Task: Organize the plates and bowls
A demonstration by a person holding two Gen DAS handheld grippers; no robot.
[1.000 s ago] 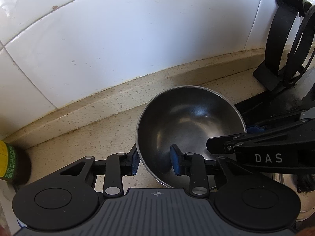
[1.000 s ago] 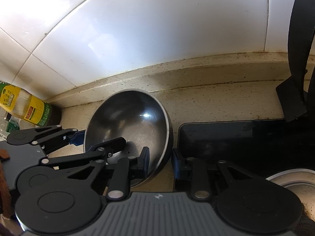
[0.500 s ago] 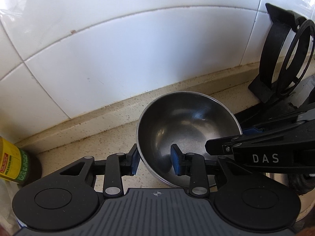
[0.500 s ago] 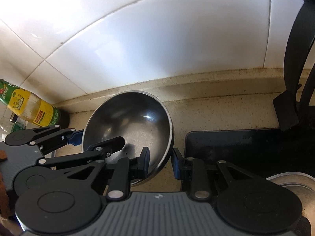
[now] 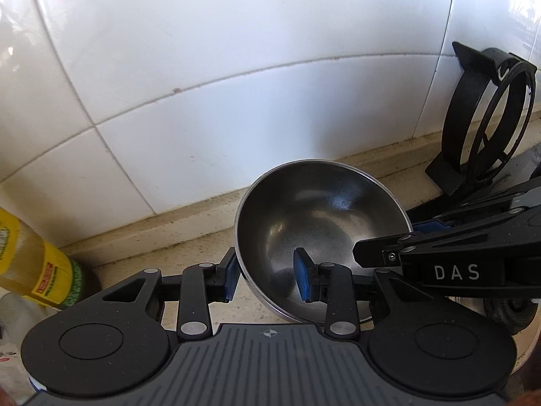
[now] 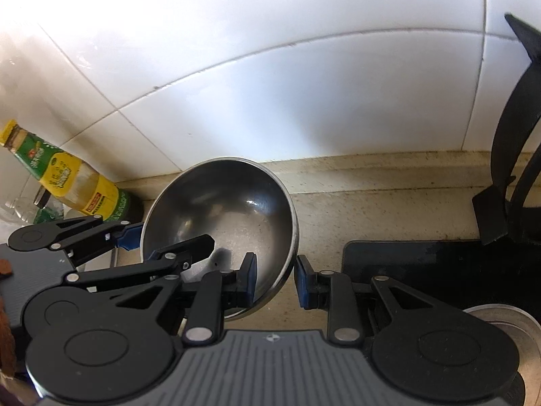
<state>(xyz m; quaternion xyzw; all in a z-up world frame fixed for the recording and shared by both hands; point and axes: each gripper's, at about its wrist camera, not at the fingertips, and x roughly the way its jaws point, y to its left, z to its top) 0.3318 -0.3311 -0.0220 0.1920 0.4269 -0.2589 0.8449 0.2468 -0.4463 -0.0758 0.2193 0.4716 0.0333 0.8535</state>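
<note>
A steel bowl [image 5: 321, 223] hangs tilted just above the beige counter [image 6: 372, 209], close to the white tiled wall. My left gripper [image 5: 265, 277] is shut on its left rim, one blue pad outside the wall and the other inside. My right gripper [image 6: 274, 280] is shut on the opposite rim of the same bowl [image 6: 230, 209], again with a pad on each side. Each gripper's black arm shows in the other's view. The bowl is empty, and its underside is hidden behind the gripper bodies.
A yellow-labelled bottle [image 6: 67, 182] stands at the left by the wall. On the right is a black ring-shaped rack [image 5: 473, 128] on a black tray [image 6: 422, 264]. The rim of another metal dish [image 6: 500, 318] shows at the lower right.
Both grippers have risen with the bowl held between them. The counter has dropped lower in both views, and more of the wall and the bottle shows.
</note>
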